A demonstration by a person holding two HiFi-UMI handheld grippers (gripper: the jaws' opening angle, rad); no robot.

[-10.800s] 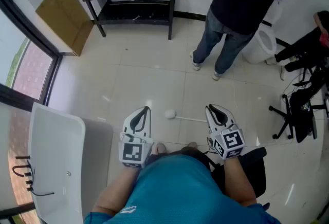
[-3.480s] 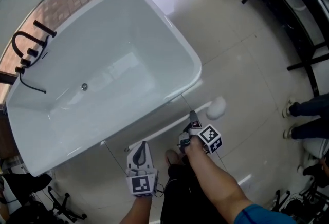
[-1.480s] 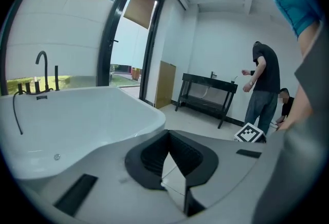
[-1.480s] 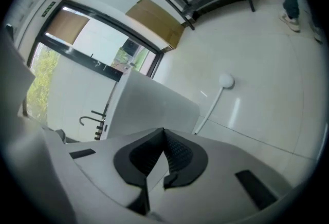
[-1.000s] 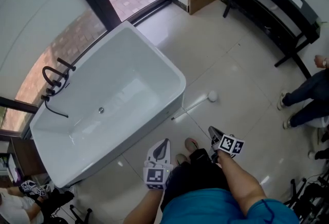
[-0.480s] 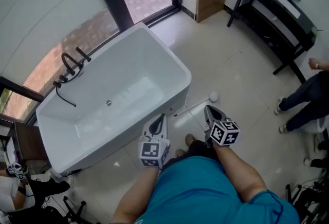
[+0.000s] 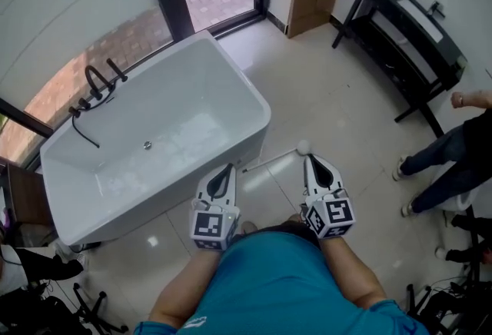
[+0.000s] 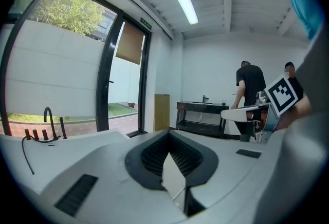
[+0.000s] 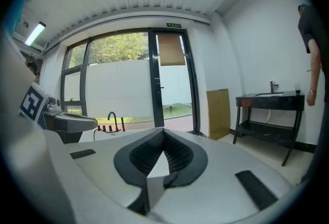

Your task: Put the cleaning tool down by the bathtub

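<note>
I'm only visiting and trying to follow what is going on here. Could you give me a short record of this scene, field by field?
Cleaning tool: lying on the floor beside a corner of the bathtub, nothing holding it
Left gripper: shut, empty
Right gripper: shut, empty
Bystander: standing at the right edge, near the black table

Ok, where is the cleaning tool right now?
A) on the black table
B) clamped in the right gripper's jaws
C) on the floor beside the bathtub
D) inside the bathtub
C: the cleaning tool lies flat on the floor by the corner of the bathtub, while the right gripper has its jaws together on nothing.
</note>
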